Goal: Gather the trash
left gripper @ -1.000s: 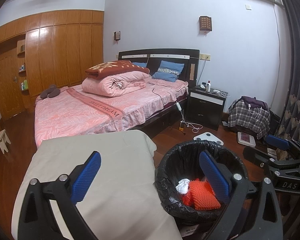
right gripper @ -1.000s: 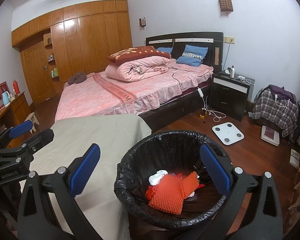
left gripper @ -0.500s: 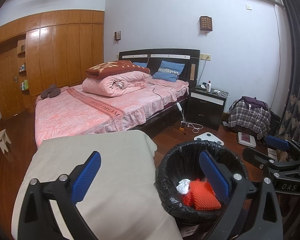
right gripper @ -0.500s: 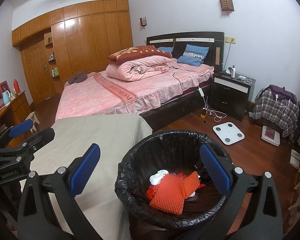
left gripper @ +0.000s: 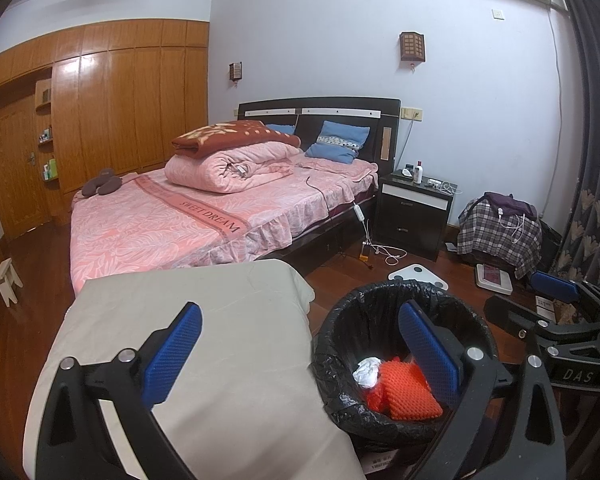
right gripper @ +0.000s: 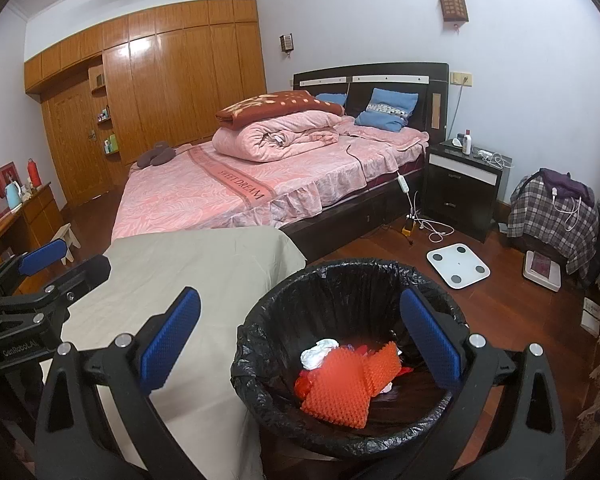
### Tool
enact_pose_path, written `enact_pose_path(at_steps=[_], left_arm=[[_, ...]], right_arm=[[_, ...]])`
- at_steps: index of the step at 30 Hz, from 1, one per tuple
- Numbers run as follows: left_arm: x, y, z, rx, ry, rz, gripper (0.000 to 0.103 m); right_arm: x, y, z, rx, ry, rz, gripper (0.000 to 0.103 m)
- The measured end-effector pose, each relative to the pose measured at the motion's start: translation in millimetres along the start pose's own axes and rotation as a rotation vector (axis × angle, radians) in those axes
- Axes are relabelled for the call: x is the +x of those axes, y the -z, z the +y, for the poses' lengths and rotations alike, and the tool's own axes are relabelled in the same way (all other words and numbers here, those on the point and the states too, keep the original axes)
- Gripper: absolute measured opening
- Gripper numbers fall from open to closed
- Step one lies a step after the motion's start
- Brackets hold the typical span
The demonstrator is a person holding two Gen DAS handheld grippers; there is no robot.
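While I hold both over the bin:
Claws: left gripper (left gripper: 298, 350) and right gripper (right gripper: 300, 342) spread wide, empty.
Trash: orange bumpy foam sheet (right gripper: 342, 388) and white crumpled tissue (right gripper: 318, 353) inside round black-lined bin (right gripper: 348, 276).
Risk: fingers snagging the liner (thin plastic).
Obstacle: beige cloth-covered table (right gripper: 188, 268) touching the bin.

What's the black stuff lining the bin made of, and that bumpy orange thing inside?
The bin liner looks like thin glossy plastic film: it crinkles and shines. The bumpy orange thing seems soft foam or rubbery netting, with a matte, knobbly surface; hard to tell which.
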State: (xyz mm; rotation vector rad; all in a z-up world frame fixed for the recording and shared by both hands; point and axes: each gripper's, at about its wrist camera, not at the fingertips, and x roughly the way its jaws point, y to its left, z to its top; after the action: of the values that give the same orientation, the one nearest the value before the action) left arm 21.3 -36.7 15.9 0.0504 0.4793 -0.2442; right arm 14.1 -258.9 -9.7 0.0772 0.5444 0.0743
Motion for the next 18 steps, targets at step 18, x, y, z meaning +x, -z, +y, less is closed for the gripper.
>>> enact_pose_path(at_steps=[18], left_arm=[[0.1, -0.2, 0.6, -0.001, 0.0, 0.001, 0.097]], right_arm=[[0.1, 0.0, 0.8, -0.001, -0.001, 0.003, 0.097]])
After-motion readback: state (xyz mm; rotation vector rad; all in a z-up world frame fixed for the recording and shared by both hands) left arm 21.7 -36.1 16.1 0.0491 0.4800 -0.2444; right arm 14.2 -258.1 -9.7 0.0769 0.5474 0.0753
